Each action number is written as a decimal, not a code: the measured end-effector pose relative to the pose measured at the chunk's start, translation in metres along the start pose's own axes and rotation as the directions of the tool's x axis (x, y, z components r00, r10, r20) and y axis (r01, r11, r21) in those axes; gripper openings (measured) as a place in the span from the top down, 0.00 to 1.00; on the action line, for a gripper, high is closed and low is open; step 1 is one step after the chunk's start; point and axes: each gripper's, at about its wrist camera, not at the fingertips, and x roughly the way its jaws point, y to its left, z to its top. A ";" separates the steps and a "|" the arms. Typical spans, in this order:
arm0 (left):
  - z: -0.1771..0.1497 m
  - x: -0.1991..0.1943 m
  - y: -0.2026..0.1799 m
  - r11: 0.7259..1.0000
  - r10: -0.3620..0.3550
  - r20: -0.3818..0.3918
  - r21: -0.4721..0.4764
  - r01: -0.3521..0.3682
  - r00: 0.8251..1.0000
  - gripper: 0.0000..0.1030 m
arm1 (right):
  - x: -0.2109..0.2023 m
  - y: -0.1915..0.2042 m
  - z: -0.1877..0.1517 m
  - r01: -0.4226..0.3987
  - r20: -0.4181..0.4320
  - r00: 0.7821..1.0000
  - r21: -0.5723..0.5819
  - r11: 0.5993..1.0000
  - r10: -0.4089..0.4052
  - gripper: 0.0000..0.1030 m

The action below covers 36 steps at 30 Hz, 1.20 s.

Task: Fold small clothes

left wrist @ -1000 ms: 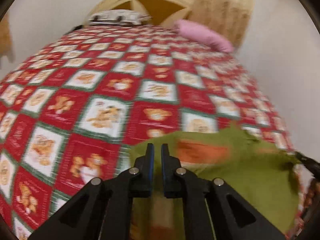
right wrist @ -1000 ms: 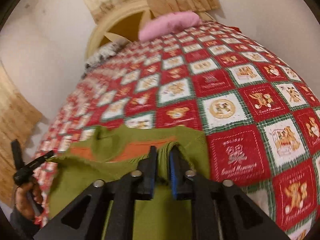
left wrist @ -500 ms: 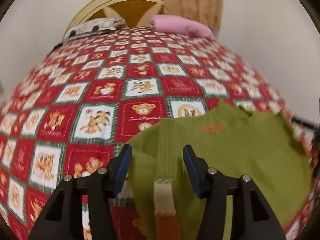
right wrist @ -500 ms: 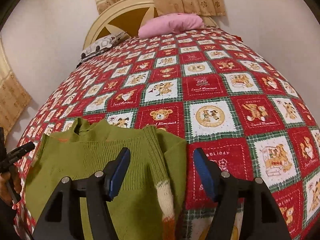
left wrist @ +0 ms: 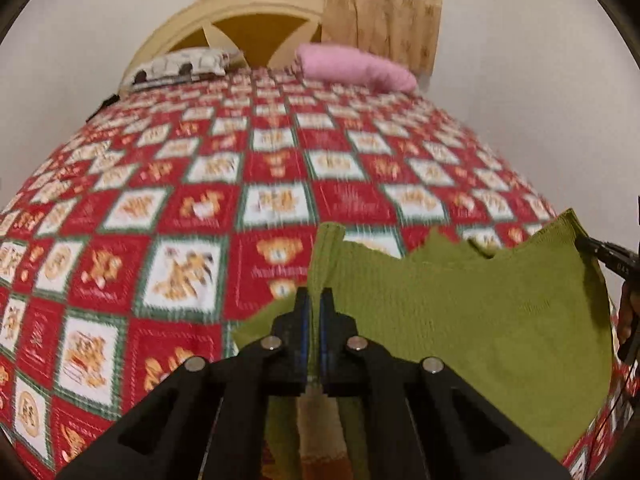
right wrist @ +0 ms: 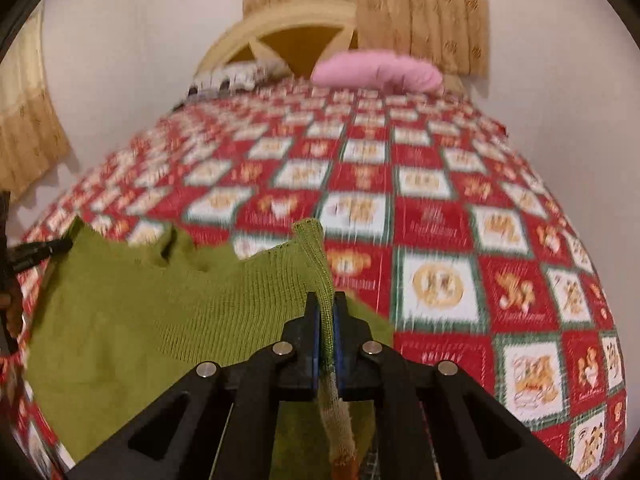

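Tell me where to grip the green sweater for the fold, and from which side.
Grip the green sweater at its two shoulder corners, from the near side with fingers pointing toward the headboard. The ribbed shoulder seams stand up as thin ridges that closed jaws can pinch. The left gripper and the right gripper each appear shut on one such edge, and the body stretches between them.

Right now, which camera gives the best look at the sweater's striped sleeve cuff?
The right wrist view: the striped cuff of the green sweater hangs clear below the right gripper. The left wrist view shows its cuff mostly hidden under the left gripper.
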 end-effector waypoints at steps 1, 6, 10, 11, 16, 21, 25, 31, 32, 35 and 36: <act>0.002 0.003 0.001 1.000 0.009 0.004 0.007 -0.009 1.000 0.95 | 0.000 0.001 0.004 0.004 0.014 1.000 0.008 1.000 -0.004 0.96; -0.006 0.048 0.003 0.997 0.073 -0.070 0.019 -0.072 0.995 0.95 | 0.031 0.001 0.004 0.034 -0.044 0.998 0.034 0.999 -0.033 0.96; -0.019 0.059 0.002 0.995 0.095 -0.106 0.014 -0.094 0.990 0.86 | 0.056 -0.005 -0.011 0.069 -0.130 0.990 0.056 0.996 -0.061 0.95; -0.019 0.054 0.003 0.994 0.106 -0.099 0.003 -0.106 0.989 0.83 | 0.060 -0.008 -0.014 0.064 -0.160 0.986 0.073 0.995 -0.051 0.92; -0.024 0.002 0.003 0.994 0.100 -0.036 -0.035 -0.101 0.994 0.59 | 0.026 -0.006 -0.020 0.114 -0.113 0.988 0.069 0.991 -0.106 0.48; -0.061 -0.059 -0.002 0.999 0.042 0.006 -0.032 -0.041 0.999 0.33 | -0.041 0.006 -0.044 -0.031 -0.064 0.997 0.087 0.996 0.036 0.47; -0.110 -0.087 -0.005 1.000 -0.016 -0.032 -0.023 0.016 0.999 0.33 | -0.079 0.007 -0.085 -0.054 -0.082 0.995 0.095 0.994 0.062 0.47; -0.136 -0.080 -0.008 0.996 -0.078 -0.076 -0.042 0.075 0.994 0.35 | -0.089 0.002 -0.134 -0.046 -0.154 0.986 0.138 0.989 0.067 0.47; -0.136 -0.076 -0.010 0.995 -0.096 -0.082 -0.046 0.092 0.992 0.40 | -0.088 0.001 -0.138 -0.050 -0.158 0.985 0.149 0.988 0.073 0.47; -0.136 -0.067 -0.017 0.993 -0.117 -0.100 -0.043 0.113 0.988 0.87 | -0.080 0.000 -0.145 -0.078 -0.166 0.980 0.187 0.979 0.109 0.56; -0.136 -0.066 -0.019 0.992 -0.123 -0.107 -0.035 0.120 0.987 0.93 | -0.077 -0.002 -0.147 -0.090 -0.163 0.979 0.204 0.975 0.124 0.68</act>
